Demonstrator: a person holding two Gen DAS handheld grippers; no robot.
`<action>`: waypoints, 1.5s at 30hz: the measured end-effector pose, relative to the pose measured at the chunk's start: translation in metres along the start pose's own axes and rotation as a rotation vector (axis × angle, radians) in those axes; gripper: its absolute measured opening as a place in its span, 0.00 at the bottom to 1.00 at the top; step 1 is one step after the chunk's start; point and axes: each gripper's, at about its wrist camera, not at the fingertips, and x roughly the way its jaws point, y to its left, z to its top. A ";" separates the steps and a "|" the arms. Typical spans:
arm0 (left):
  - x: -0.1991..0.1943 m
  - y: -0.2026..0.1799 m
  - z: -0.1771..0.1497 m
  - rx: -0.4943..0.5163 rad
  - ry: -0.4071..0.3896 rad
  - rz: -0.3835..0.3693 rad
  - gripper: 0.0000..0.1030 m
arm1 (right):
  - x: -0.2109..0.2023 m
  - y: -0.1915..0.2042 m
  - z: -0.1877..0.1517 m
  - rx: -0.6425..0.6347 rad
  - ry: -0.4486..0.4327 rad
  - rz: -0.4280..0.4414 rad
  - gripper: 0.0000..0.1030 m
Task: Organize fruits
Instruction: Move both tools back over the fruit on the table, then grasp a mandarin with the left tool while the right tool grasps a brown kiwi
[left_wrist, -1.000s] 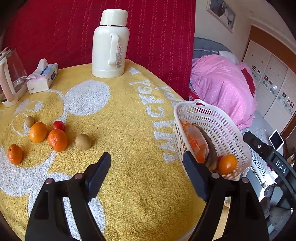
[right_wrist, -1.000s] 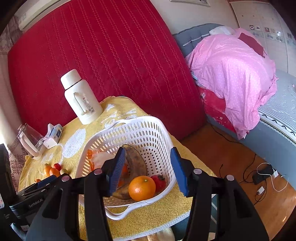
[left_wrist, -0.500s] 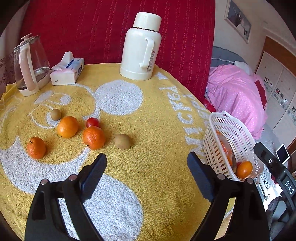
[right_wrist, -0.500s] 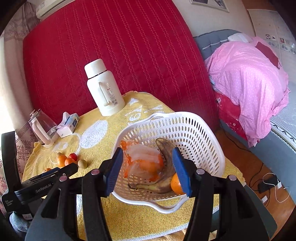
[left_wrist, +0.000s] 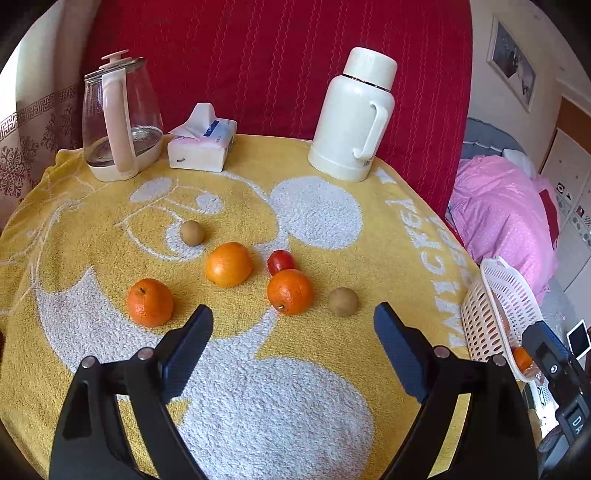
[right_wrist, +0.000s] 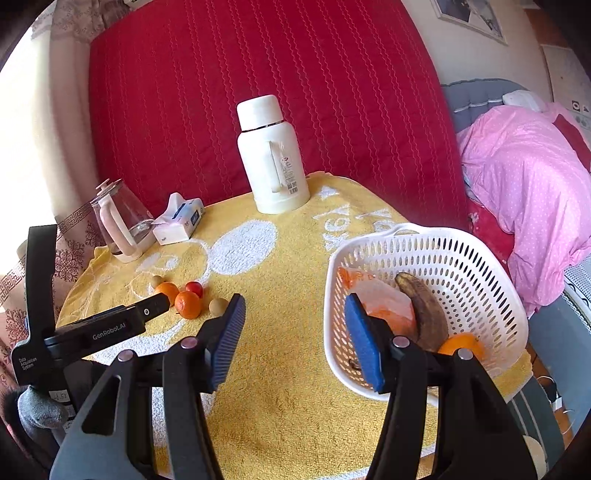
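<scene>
left gripper (left_wrist: 293, 332) held level with fingers spread wide and nothing between, right gripper (right_wrist: 295, 326) likewise spread apart, holding nothing

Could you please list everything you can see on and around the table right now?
oranges: three, orange, loose on the towel, mid-table
tomato: one, red, touching the rear of the right-hand orange
kiwis: two, brown, one right of the oranges, one behind them
basket: one, white, right edge of the table
banana: one, browned, in the basket
orange in basket: one, beside the banana
bag: one, clear and orange, in the basket
thermos: one, white, rear right
tissue pack: one, white, rear centre
kettle: one, glass, rear left
towel: one, yellow and white, covering the table
bedding: pink, right of the table
left gripper: open, empty
right gripper: open, empty
</scene>
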 end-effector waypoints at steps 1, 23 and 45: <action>0.000 0.005 0.001 -0.008 -0.002 0.006 0.86 | 0.003 0.005 -0.002 -0.012 0.011 0.009 0.56; 0.007 0.116 0.009 -0.223 -0.042 0.165 0.86 | 0.050 0.055 -0.029 -0.082 0.191 0.119 0.56; 0.037 0.106 -0.006 -0.163 0.045 0.144 0.43 | 0.067 0.062 -0.040 -0.088 0.261 0.146 0.57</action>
